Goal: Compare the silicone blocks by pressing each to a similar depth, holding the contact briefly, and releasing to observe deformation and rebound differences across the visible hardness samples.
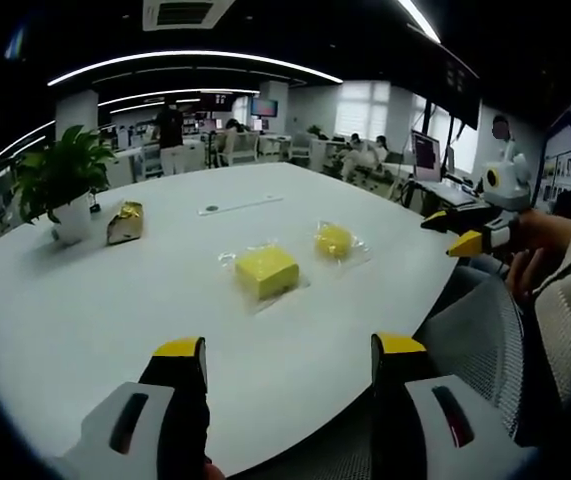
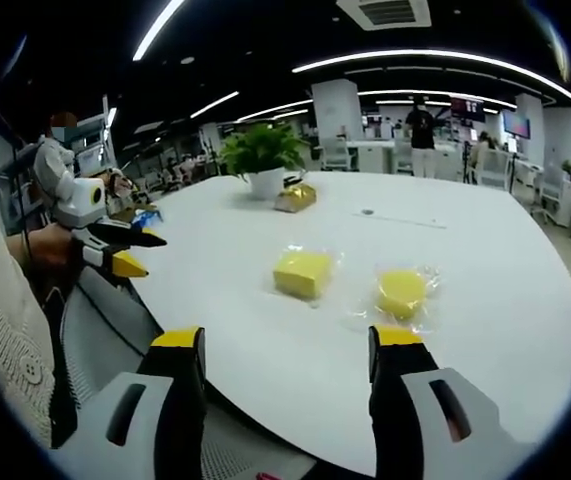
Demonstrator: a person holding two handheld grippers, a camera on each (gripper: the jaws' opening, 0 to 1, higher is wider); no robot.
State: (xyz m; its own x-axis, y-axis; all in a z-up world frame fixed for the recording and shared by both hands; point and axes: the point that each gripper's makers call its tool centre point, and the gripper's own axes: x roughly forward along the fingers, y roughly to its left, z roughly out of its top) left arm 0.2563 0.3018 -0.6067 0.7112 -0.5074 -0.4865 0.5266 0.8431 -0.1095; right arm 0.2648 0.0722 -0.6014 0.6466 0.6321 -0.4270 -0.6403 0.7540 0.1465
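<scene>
The square yellow silicone block [image 1: 267,271] lies flat on the white table [image 1: 115,300], on a clear plastic wrapper [image 1: 233,260]. In your left gripper view it sits just above centre, at 12 o'clock from your left gripper [image 1: 290,352]. The round yellow silicone block [image 1: 333,240] lies near it, at its 2 o'clock, also on clear plastic. The two blocks are apart, not touching.

In your right gripper view the same square block [image 2: 302,273] sits at 12 o'clock from your right gripper [image 2: 288,347], and the round block [image 2: 402,292] lies at its 3 o'clock, on the same table [image 2: 485,260].

Your left gripper holds its yellow-tipped jaws spread wide, with nothing between them, above the near table edge and short of both blocks. Your right gripper likewise has its jaws spread and pinches nothing. Neither gripper touches a block.

In the left gripper view your right gripper [image 1: 455,232] shows at 3 o'clock, off the table edge, with your hand [image 1: 537,245] behind it. In the right gripper view your left gripper [image 2: 140,252] shows at 9 o'clock, also off the table.

Farther across the table, a potted plant [image 1: 62,185] in a white pot stands near the far edge, with a gold foil packet [image 1: 125,222] just beside it. A mesh chair back [image 1: 475,340] sits below the near table edge at 4 o'clock.
</scene>
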